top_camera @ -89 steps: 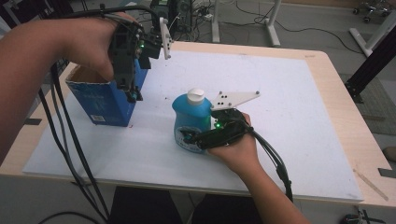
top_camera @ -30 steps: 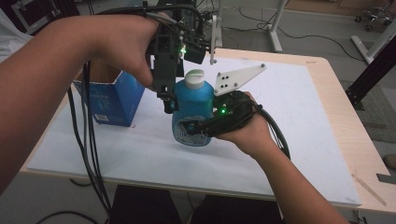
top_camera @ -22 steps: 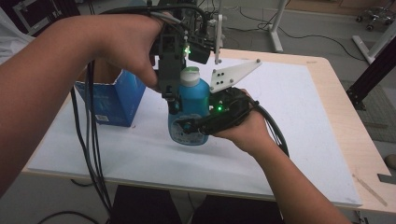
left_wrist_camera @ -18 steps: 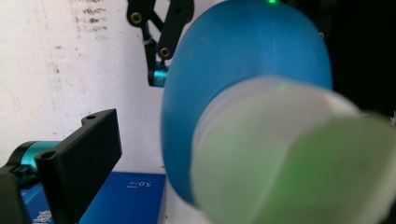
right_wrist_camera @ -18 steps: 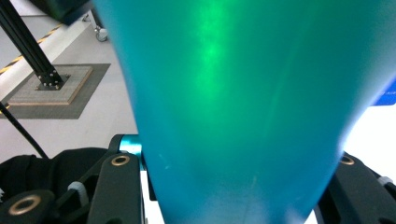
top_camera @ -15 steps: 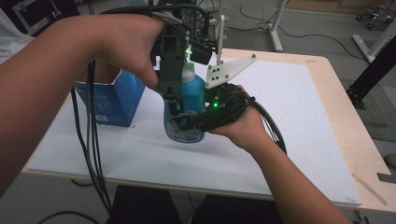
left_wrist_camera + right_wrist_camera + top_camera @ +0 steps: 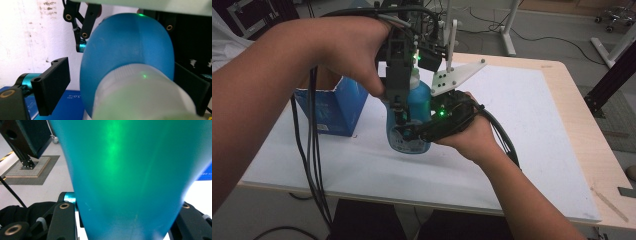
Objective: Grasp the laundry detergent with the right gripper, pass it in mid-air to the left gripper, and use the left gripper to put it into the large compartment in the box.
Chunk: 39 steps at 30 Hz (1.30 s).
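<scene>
The blue bottle (image 7: 409, 117) is clamped by the right gripper (image 7: 412, 131). In the left gripper view its white cap (image 7: 140, 92) is seen between the left gripper's (image 7: 398, 107) spread jaws, which have just been closing. The teal body is smooth and glossy.

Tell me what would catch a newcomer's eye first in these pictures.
The blue bottle with its white cap, near the middle of the white table, stands out. The right gripper clamps its body, while the left gripper comes down around the cap, its jaws just closing and one visibly apart from it. An open blue box stands left of it.
</scene>
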Available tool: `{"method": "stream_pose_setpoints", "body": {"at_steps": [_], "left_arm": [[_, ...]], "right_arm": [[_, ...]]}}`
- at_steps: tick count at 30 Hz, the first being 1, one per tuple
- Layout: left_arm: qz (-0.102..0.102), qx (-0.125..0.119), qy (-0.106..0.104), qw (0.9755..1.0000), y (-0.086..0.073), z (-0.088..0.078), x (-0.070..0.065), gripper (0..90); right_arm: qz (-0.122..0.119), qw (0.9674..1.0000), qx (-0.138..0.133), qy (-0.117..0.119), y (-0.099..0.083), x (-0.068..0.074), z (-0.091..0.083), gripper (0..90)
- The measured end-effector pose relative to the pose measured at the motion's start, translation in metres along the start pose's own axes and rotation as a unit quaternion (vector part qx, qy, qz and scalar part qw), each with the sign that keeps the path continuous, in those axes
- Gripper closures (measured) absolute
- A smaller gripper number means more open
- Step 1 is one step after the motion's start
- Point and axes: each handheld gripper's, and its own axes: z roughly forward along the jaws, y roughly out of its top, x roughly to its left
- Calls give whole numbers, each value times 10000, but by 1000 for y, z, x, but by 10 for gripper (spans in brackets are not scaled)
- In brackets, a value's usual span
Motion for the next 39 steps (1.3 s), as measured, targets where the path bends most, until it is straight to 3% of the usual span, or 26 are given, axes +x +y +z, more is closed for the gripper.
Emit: {"method": "stream_pose_setpoints", "body": {"at_steps": [16, 24, 33, 34, 39], "left_arm": [[26, 72, 26, 10000, 1, 1, -1, 217], [35, 93, 77, 9999, 2, 2, 0, 226], [40, 108, 35, 9999, 2, 1, -1, 306], [105, 105, 41, 9999, 2, 1, -1, 367], [77, 131, 51, 9999, 3, 2, -1, 371]], "right_arm": [[27, 10000, 2, -56, 0, 1, 0, 473], [58, 10000, 7, -43, -1, 0, 1, 473], [68, 10000, 15, -13, -1, 0, 2, 473], [39, 10000, -2, -30, -1, 0, 2, 473], [76, 10000, -18, 3, -1, -1, 3, 473]]}}
